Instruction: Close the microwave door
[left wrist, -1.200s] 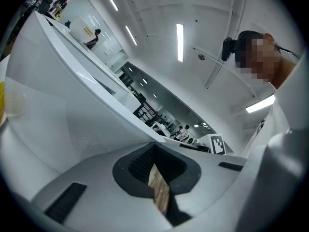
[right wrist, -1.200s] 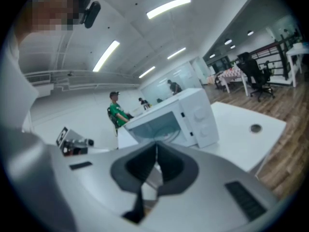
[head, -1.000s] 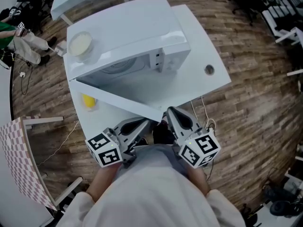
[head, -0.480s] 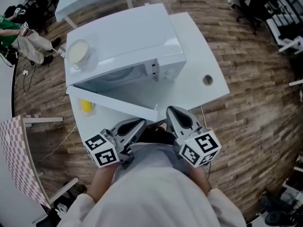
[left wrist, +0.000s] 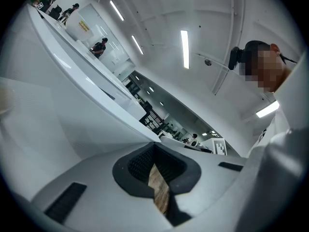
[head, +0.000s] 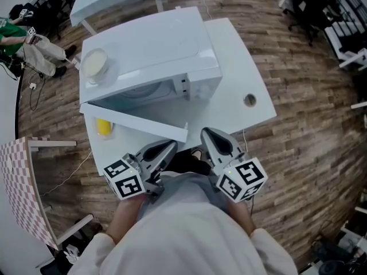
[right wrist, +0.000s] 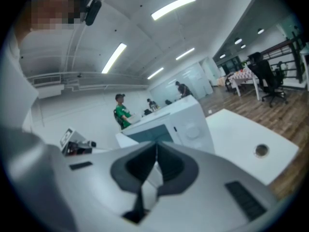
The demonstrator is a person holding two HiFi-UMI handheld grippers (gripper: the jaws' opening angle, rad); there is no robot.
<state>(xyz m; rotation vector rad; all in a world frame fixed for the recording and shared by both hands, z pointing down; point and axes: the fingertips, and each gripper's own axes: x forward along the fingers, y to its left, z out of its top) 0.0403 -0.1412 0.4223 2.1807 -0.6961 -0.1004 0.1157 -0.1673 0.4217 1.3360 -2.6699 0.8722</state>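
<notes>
Your white table (head: 235, 56) has a round cable hole (head: 249, 100) at 3 o'clock and a yellow object (head: 104, 127) at 9 o'clock. On the wooden floor (head: 304, 125), a checkered panel (head: 20, 188) stands at 8 o'clock and black chairs (head: 309, 4) at 1 o'clock.

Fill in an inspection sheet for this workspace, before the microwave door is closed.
Surface: white table, with a round hole.
Job's things: microwave; its door stands open.
Clutter: round bowl on the microwave's top; yellow object on the table behind the door.
Grippers: left hand-held gripper and right hand-held gripper both shut, empty, near the door's free end.
Cables: thin cord at the table's near edge.
Surroundings: wooden floor, office chairs, checkered panel.
</notes>
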